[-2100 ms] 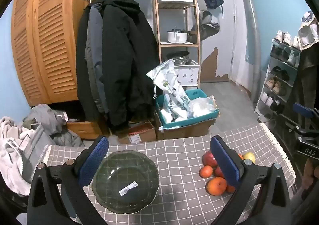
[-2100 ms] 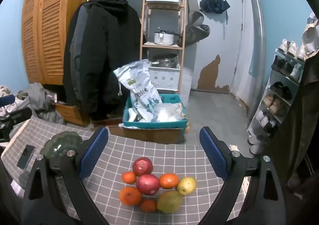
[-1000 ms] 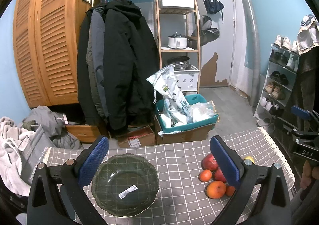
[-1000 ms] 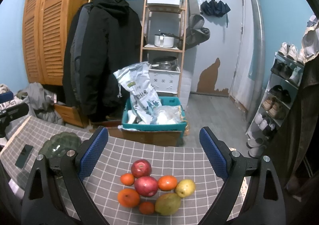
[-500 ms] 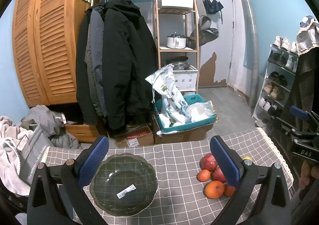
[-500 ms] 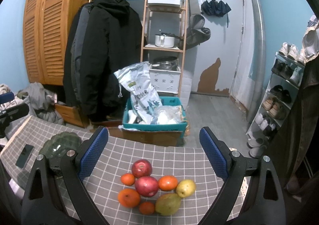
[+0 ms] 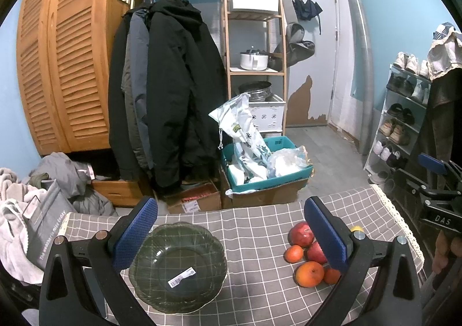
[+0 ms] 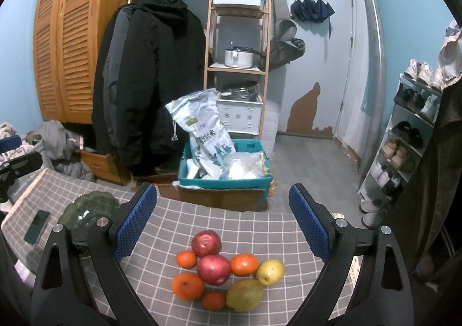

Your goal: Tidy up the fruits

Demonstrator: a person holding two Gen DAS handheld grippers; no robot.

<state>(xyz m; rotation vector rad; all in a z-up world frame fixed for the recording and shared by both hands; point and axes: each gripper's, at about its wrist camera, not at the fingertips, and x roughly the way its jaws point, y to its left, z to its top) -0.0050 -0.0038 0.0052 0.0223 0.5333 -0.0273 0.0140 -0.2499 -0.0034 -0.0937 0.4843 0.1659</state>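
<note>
A cluster of fruit lies on the grey checked tablecloth (image 8: 254, 225): two red apples (image 8: 206, 243) (image 8: 214, 269), several oranges (image 8: 187, 286), a yellow pear (image 8: 270, 271) and a green pear (image 8: 245, 294). My right gripper (image 8: 222, 228) is open and empty above them. A dark green glass bowl (image 7: 177, 267) with a white label sits empty; my left gripper (image 7: 231, 236) is open and empty above it. The fruit shows at the right in the left wrist view (image 7: 309, 273). The bowl shows at the left in the right wrist view (image 8: 86, 207).
A black phone (image 8: 37, 226) lies on the table left of the bowl. Beyond the far table edge stand cardboard boxes and a teal bin (image 8: 225, 179) with bags, hanging coats (image 7: 167, 95), a wooden shelf and a shoe rack (image 7: 404, 124).
Both grippers have shifted only slightly; the views have risen a little. Fruit and bowl have not moved. Both grippers stay open.
</note>
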